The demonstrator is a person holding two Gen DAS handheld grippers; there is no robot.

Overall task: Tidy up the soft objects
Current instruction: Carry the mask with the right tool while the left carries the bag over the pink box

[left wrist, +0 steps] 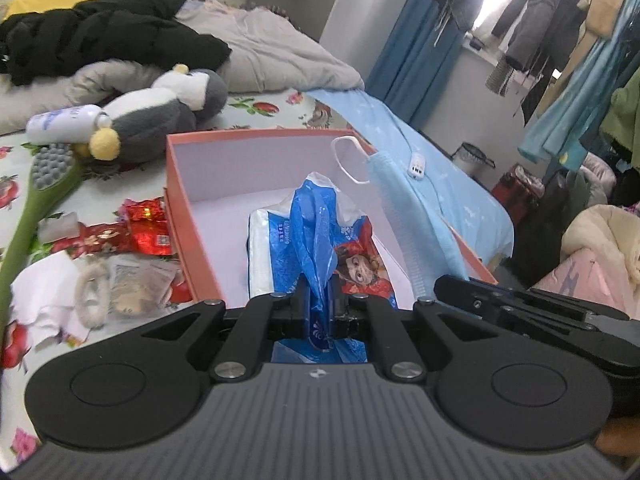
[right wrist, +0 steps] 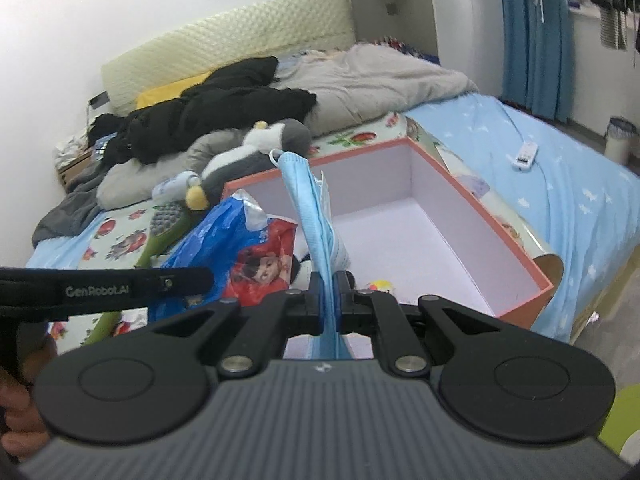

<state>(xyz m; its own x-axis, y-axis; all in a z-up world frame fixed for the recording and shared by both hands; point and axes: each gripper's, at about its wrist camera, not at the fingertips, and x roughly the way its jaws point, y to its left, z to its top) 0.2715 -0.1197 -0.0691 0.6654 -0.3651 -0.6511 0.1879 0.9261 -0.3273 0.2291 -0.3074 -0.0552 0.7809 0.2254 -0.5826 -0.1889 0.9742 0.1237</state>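
Grippers both clamped: left gripper [left wrist: 317, 303] on blue tissue pack [left wrist: 320, 248], right gripper [right wrist: 329, 297] on blue face mask [right wrist: 314, 216], w/ both over orange box [right wrist: 516, 240] on bed [right wrist: 560, 184].

Green long-handled brush [left wrist: 36, 196], white bottle [left wrist: 66, 120], red wrappers [left wrist: 136, 228] on floral sheet [left wrist: 260, 108].

Both tongs look alike: matte black linkage arms with silver pivot screws, two round black discs, and a grey ribbed body bearing a small pale logo. The left tongs [left wrist: 318, 300] have black fingers; the right tongs [right wrist: 329, 296] show blue pads. One side arm reads "GenRobot.AI".
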